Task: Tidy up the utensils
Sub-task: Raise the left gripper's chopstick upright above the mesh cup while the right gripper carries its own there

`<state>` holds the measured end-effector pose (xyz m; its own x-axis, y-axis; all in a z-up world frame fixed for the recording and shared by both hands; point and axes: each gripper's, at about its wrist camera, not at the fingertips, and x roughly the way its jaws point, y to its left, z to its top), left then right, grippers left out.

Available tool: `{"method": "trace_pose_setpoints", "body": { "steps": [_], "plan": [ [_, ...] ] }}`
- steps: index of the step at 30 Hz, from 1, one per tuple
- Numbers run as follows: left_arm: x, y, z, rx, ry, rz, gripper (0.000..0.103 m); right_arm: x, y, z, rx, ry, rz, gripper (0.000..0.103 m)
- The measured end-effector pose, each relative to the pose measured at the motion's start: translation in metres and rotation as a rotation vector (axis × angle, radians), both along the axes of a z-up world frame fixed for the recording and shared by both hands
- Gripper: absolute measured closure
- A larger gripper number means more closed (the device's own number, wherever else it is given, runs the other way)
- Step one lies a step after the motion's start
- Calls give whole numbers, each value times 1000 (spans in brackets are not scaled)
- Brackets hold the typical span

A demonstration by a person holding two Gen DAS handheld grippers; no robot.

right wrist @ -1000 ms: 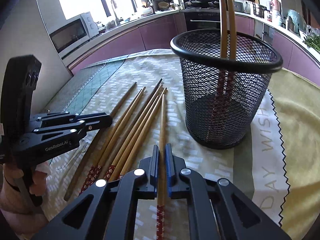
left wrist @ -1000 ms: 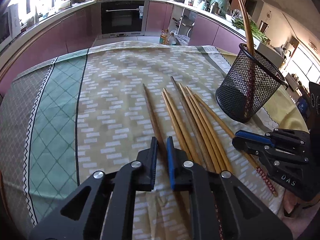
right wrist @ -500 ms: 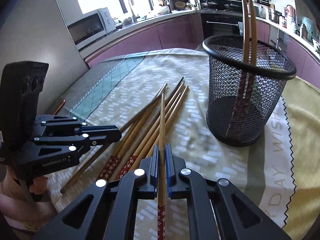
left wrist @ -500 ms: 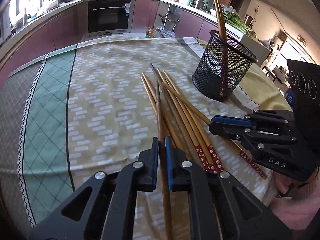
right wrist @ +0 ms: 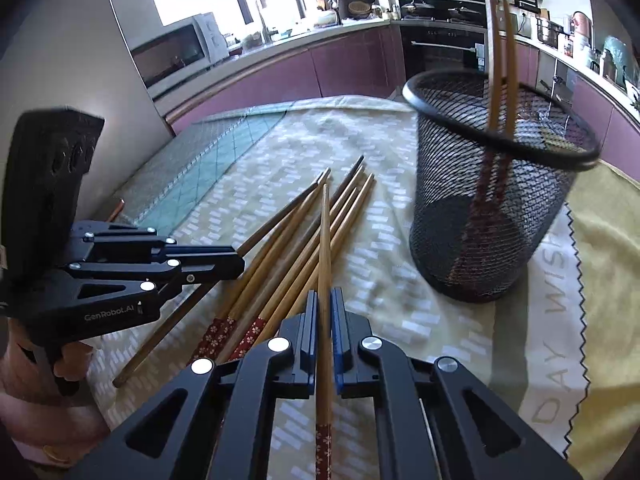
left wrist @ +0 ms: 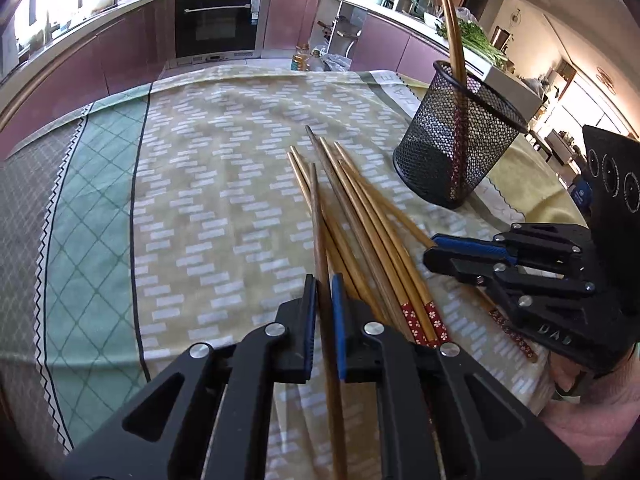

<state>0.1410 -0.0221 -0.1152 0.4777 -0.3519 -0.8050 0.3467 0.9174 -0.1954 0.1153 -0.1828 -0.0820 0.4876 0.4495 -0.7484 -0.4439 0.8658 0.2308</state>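
Note:
My left gripper [left wrist: 323, 280] is shut on a plain brown chopstick [left wrist: 316, 220] that points forward above the pile. Several wooden chopsticks [left wrist: 360, 232], some with red flowered ends, lie fanned on the patterned tablecloth [left wrist: 200, 200]. My right gripper [right wrist: 325, 300] is shut on a chopstick [right wrist: 325, 240] with a red flowered end, also raised over the pile [right wrist: 280, 256]. A black mesh holder [right wrist: 492, 220] stands to the right with two chopsticks [right wrist: 498, 60] upright in it. Each gripper shows in the other's view: the right gripper [left wrist: 430, 248] and the left gripper [right wrist: 238, 266].
The mesh holder [left wrist: 456, 148] stands on the right part of the cloth, near printed lettering [right wrist: 560, 320]. Purple kitchen cabinets, an oven [left wrist: 218, 20] and a microwave [right wrist: 172, 52] lie beyond the table's far edge. A hand [left wrist: 580, 420] holds the right gripper's handle.
Both grippers have drawn back and up from the pile, each carrying its chopstick clear of the cloth. The mesh holder now looks farther off in both views.

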Motion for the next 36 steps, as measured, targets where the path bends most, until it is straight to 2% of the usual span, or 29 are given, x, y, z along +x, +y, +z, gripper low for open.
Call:
{"method": "trace_pose_setpoints", "body": {
  "steps": [10, 25, 36],
  "plan": [
    [-20, 4, 49, -64, -120, -42, 95, -15, -27, 40, 63, -106, -31, 97],
    [-52, 8, 125, -206, -262, -122, 95, -30, -71, 87, 166, -232, -81, 97],
    [-39, -9, 156, -266, -330, -133, 95, -16, -82, 112, 182, -329, -145, 97]
  ]
}}
